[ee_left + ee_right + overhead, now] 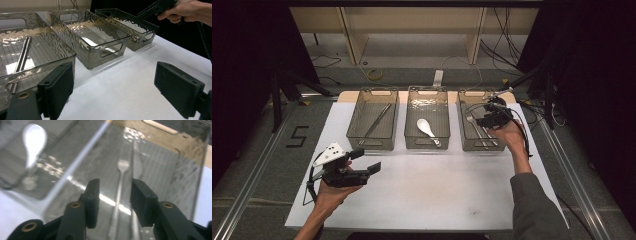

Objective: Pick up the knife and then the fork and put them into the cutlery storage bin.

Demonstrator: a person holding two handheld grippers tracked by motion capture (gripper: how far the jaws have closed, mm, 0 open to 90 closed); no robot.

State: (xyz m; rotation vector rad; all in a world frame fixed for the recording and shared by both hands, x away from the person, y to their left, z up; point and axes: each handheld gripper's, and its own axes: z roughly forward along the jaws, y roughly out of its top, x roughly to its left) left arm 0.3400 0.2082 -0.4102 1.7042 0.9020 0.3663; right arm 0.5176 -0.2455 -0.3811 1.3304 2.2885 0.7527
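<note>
The left gripper (pixel 368 161) is hovering over the white table (pixel 437 190), in front of and well left of the middle bin (pixel 427 118), its jaws spread wide and gripping nothing. Left of the middle bin, the left bin (pixel 373 120) is holding a pair of metal chopsticks (pixel 376 120), lying diagonally. The middle bin itself is holding a white spoon (pixel 426 127). Right of the middle bin, the right bin (pixel 478 125) is holding a fork (pixel 120 185) and a knife (pixel 136 162), lying side by side along the bin's length. The right gripper (pixel 113 195) is hanging over the right bin, its jaws partly open and clasping nothing, with the fork's handle lying below and between them.
</note>
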